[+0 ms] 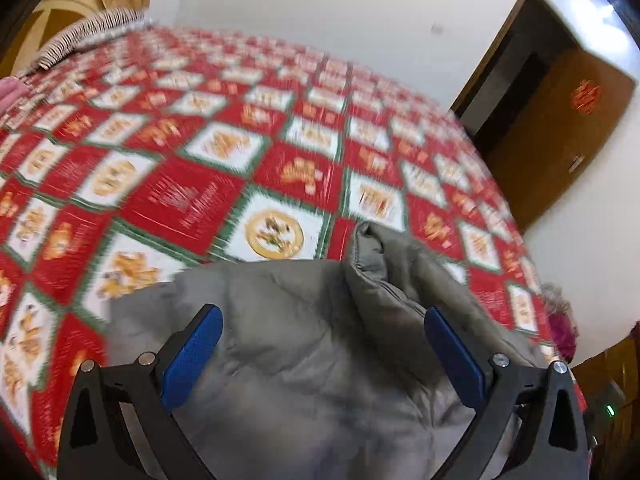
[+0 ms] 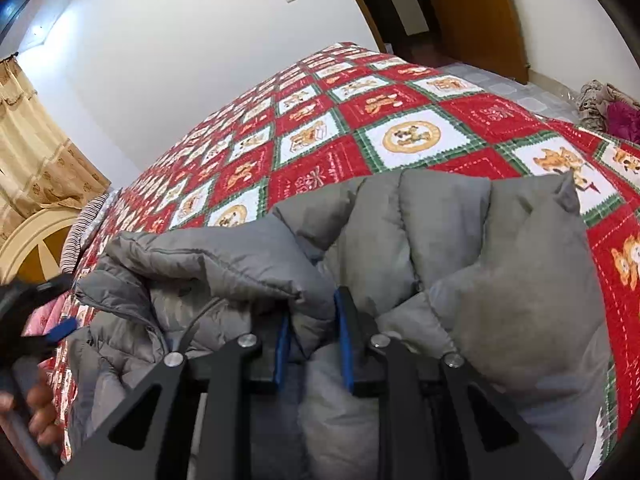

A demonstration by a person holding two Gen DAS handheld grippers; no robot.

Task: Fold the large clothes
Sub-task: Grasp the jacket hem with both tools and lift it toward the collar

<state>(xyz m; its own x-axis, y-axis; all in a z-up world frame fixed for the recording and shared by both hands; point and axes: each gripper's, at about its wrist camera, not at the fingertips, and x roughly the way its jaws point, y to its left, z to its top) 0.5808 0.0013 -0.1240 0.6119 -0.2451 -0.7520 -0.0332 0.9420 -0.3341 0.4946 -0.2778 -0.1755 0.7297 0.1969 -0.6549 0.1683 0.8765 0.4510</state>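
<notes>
A grey padded jacket (image 2: 400,240) lies bunched on a bed, spread over a red, white and green patchwork quilt (image 2: 320,120), filling the lower half of both wrist views. In the right wrist view the right claw (image 2: 314,340) is clenched on a puffy fold of the jacket at lower centre; its blue pads (image 2: 282,344) press the fabric from either side, and the cloth hides their tips. The jacket's lower edge is cut off by the frame and by the claw's black arms.

In the left wrist view the left claw (image 1: 324,320) is released, its blue pads (image 1: 192,356) standing wide apart above the jacket (image 1: 300,340) at the bottom of the frame; whether they brush the fabric is hard to tell. That view is smeared by motion, so the quilt (image 1: 240,140) squares blur. At the far left edge of the right wrist view the left claw (image 2: 60,326) appears again as a dark blur, with part of a hand (image 2: 40,408) below it. A brown door (image 1: 560,128) stands at upper right of the left view, a curtain (image 2: 36,168) at left of the right view.
</notes>
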